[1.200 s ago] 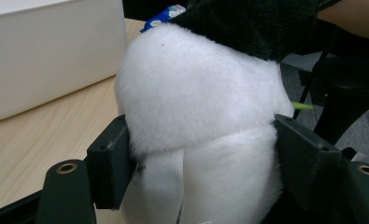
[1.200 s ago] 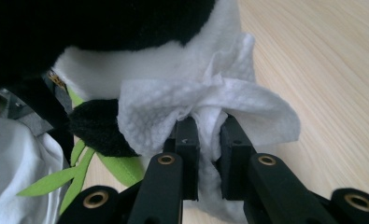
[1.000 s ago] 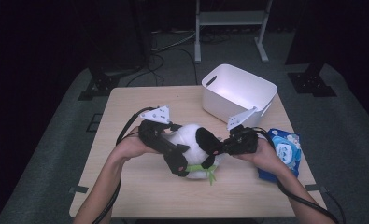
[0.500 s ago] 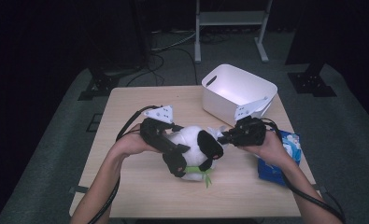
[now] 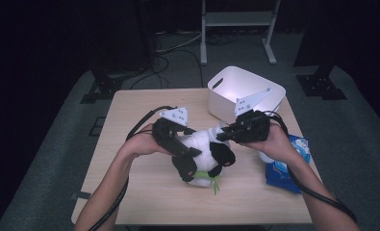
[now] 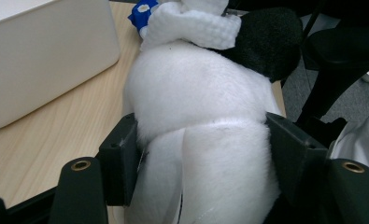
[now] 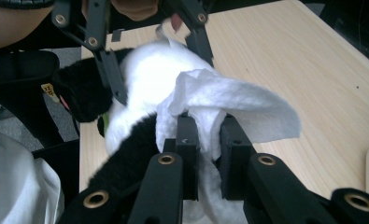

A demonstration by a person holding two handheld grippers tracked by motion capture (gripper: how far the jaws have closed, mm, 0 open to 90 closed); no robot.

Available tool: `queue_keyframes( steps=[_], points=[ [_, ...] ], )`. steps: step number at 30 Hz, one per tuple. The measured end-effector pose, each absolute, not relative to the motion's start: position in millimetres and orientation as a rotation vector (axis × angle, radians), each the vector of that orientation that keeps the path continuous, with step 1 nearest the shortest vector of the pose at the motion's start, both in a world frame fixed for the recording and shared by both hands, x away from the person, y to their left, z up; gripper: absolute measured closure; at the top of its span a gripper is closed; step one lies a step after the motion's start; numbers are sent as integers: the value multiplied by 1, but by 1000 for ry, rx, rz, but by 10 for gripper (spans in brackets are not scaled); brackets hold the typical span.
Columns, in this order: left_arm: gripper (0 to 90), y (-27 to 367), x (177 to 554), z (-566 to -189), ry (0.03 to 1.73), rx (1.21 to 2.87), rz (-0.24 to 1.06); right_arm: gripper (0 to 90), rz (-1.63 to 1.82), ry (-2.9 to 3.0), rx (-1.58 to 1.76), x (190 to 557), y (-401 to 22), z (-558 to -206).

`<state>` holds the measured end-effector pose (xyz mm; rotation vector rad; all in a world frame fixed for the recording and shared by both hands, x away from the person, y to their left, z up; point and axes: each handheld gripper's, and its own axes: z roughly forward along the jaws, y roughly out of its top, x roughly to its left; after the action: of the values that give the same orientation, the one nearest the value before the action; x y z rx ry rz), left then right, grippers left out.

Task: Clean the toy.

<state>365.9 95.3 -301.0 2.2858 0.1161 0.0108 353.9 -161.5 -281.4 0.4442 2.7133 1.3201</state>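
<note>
A white and black plush toy [image 5: 204, 147] with a green bit at its base is held over the middle of the table. My left gripper [image 5: 190, 161] grips its white body [image 6: 196, 98] from both sides; the jaws have just been closing and the pads press into the fur. My right gripper [image 7: 209, 135] is shut on a white wipe [image 7: 238, 105], which drapes over the top of the plush [image 7: 145, 70]. In the high view the right gripper [image 5: 223, 136] sits at the toy's upper right side.
A white bin [image 5: 235, 86] stands at the table's back right, close behind the right hand. A blue wipe pack [image 5: 284, 168] lies at the right edge under the right forearm. Bare wooden tabletop [image 5: 144, 110] lies to the left and front.
The right gripper has risen with the wipe, from beside the plush to its top. The left gripper has stayed in place on the toy's body.
</note>
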Motion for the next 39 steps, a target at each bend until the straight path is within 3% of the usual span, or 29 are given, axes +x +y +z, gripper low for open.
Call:
queue_keyframes(
  steps=[15, 22, 39],
  points=[
    [282, 81, 373, -299, 119, 2311, -6, 799, 1211, 2756, 376, 352, -147, -277],
    [228, 78, 372, -296, 120, 2301, -1, 800, 1182, 2760, 396, 352, -153, -280],
    [221, 93, 377, -288, 147, 2239, -11, 799, 1181, 2735, 485, 353, -183, -286]
  ],
)
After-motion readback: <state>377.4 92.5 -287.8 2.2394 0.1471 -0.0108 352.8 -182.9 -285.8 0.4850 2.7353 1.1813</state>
